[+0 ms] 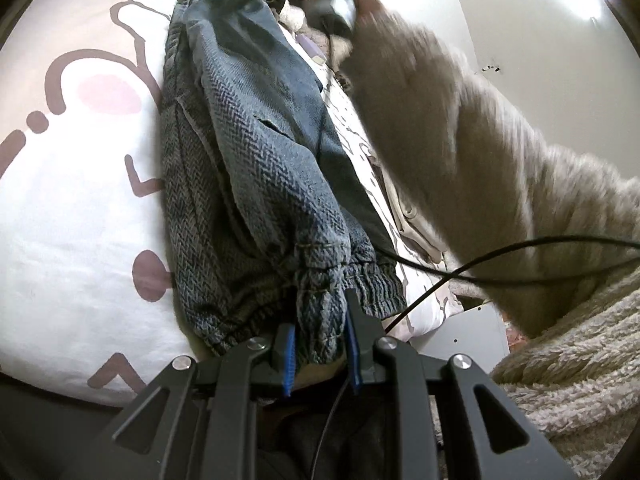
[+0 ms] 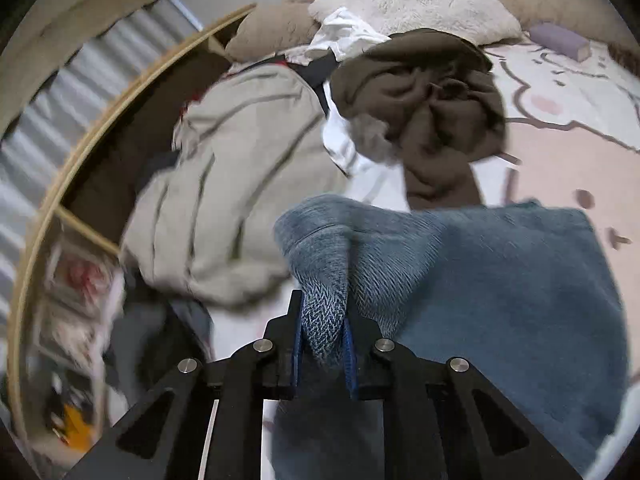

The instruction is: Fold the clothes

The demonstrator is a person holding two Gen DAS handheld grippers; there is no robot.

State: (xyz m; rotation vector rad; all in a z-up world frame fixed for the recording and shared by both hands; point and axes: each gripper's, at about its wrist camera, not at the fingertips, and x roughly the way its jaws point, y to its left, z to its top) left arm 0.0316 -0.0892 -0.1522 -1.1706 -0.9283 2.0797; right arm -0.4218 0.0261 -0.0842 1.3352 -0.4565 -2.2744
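Your left gripper and right gripper each pinch the blue knit garment; only the right view shows the brown clothes heap beyond.

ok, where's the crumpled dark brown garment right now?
Right wrist view, upper middle: crumpled dark brown garment on the bed, right of the beige jacket, behind the blue knit garment.

place: home bedroom | signs: cartoon bedsheet, fluffy pillow, piled clothes

A blurred fleece sleeve hides the bedding behind it.
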